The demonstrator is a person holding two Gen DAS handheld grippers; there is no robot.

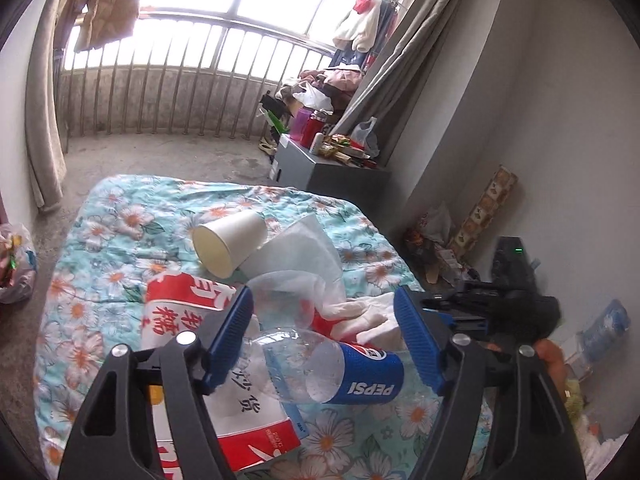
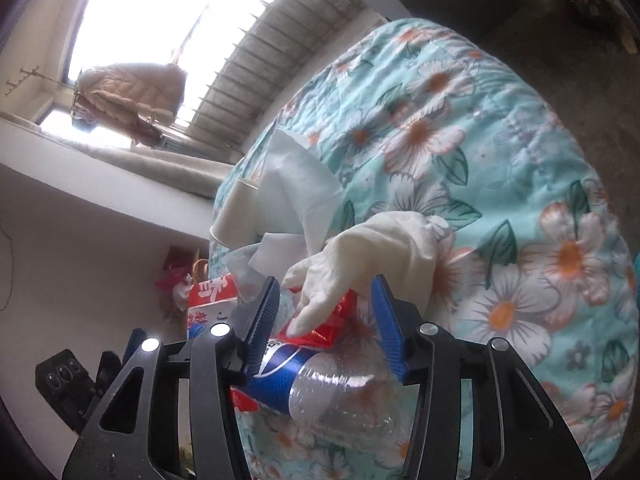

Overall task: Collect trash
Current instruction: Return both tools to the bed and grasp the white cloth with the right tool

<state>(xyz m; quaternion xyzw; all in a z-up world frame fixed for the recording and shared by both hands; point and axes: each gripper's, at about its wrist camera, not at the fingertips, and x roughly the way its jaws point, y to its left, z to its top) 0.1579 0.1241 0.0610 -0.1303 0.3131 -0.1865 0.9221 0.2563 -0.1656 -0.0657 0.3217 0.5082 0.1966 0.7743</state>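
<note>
Trash lies on a floral quilt [image 1: 112, 240]. An empty Pepsi bottle [image 1: 332, 372] lies on its side between the open jaws of my left gripper [image 1: 324, 312]. It rests on a red-and-white paper bag [image 1: 180, 308]. Beyond lie a clear plastic bag [image 1: 288, 292], a white glove [image 1: 372, 316], a tissue [image 1: 296, 248] and a tipped paper cup [image 1: 228, 244]. In the right wrist view my right gripper [image 2: 326, 300] is open around the glove [image 2: 368, 252], above the bottle [image 2: 320, 384] and a red wrapper [image 2: 320, 328]. The tissue [image 2: 292, 184] and cup [image 2: 232, 212] lie further off.
A grey cabinet [image 1: 320, 168] with bottles and clutter stands beyond the quilt by the curtain [image 1: 400, 60]. A balcony railing [image 1: 160, 92] is behind. Boxes and a black device [image 1: 516, 264] sit on the floor at right. A filled bag [image 1: 16, 264] sits at left.
</note>
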